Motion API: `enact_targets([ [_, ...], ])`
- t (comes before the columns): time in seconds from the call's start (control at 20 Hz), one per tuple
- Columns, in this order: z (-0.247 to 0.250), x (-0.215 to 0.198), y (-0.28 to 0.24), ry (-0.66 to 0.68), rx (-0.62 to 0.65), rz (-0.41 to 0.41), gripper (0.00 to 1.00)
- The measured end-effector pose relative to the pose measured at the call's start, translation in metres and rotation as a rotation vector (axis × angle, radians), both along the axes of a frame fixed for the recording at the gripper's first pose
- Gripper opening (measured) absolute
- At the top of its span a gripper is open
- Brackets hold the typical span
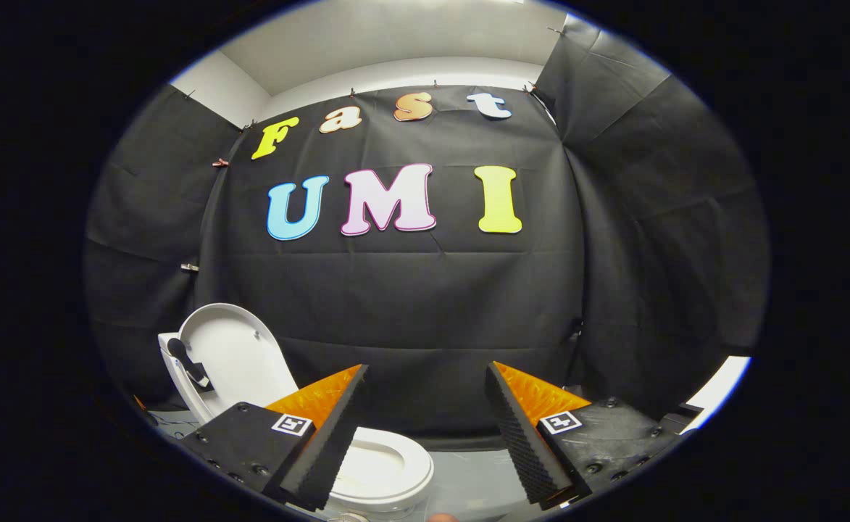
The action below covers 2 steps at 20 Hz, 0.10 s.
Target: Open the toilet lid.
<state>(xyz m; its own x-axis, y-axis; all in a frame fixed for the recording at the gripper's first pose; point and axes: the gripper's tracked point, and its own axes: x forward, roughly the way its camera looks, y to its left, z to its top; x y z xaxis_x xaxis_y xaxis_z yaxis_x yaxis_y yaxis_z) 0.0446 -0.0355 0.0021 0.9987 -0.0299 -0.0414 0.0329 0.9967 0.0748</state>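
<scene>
Gripper (425, 428) is spread wide, nothing between its fingers, just open air w/ the black cloth wall (410, 304) straight ahead beyond them. Fingers (327, 449) tilt inward toward the tips, ribbed pads facing each other. Each finger body carries a small square marker (292, 424) on top.

Toilet (385, 471) sits low, under and just past the left finger, which hides part of the bowl. Seat ring is down on the bowl; the rounded front end of it pokes out into the gap between the fingers, nearer the left one. Toilet lid (232, 359) is already up, standing near upright behind the bowl, leaning back a bit, white inner face toward the camera. A dark handle-like piece (187, 362) sits on the lid's left edge; can't tell what exactly it is. Gripper is apart from the lid, no contact w/ lid or seat.

Floor (468, 478) around the toilet is pale grey, looks glossy. Cloth also covers the side walls; white wall and ceiling (396, 43) above the cloth.
</scene>
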Motion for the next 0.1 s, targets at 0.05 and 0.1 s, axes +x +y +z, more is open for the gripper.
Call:
enact_targets([
  [0.05, -0.0001, -0.0002, -0.0001, 0.002, -0.002, -0.001, 0.98],
  [0.1, -0.0002, -0.0005, 0.0000, 0.002, -0.003, -0.002, 0.98],
])
